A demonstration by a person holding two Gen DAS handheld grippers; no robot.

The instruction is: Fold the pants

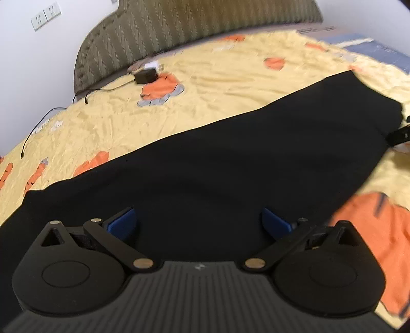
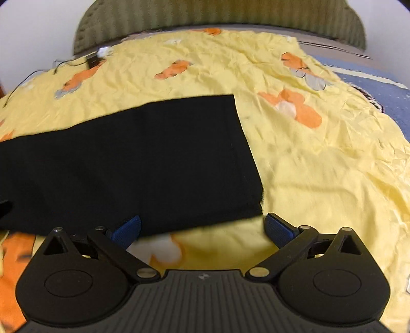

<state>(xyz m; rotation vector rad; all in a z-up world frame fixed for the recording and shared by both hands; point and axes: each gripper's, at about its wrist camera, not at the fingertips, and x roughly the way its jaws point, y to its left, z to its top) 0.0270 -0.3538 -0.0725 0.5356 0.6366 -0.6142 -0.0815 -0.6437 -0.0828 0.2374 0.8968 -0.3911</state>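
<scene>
1. The black pants (image 1: 230, 158) lay flat on a bed, spread as one long dark band across the yellow sheet (image 1: 230, 76). In the right wrist view the same pants (image 2: 141, 158) ended in a straight hemmed edge on the right.
2. The left gripper (image 1: 198, 221) was over the pants, its two blue pads (image 1: 123, 222) spread wide apart with nothing between them. Dark cloth filled the gap below; whether the fingers touched it could not be told.
3. The right gripper (image 2: 202, 226) was at the pants' near edge by the hem corner, its jaws also wide apart and holding nothing. Its left pad (image 2: 128, 228) overlapped the black cloth, and its right pad (image 2: 279, 229) was over bare sheet.
4. At the far right of the left wrist view a black part (image 1: 399, 134) showed just beside the end of the pants; it was too cut off to identify with certainty.
5. The sheet was crumpled and printed with orange cartoon figures (image 1: 161, 87).
6. Near the headboard (image 1: 179, 25) a small black box (image 1: 144, 75) with a cable (image 1: 38, 125) lay on the sheet, well apart from the pants.
7. Two wall sockets (image 1: 46, 15) sat on the white wall to the left of the headboard.
8. A blue cover (image 2: 384, 84) showed beyond the sheet's right edge.
</scene>
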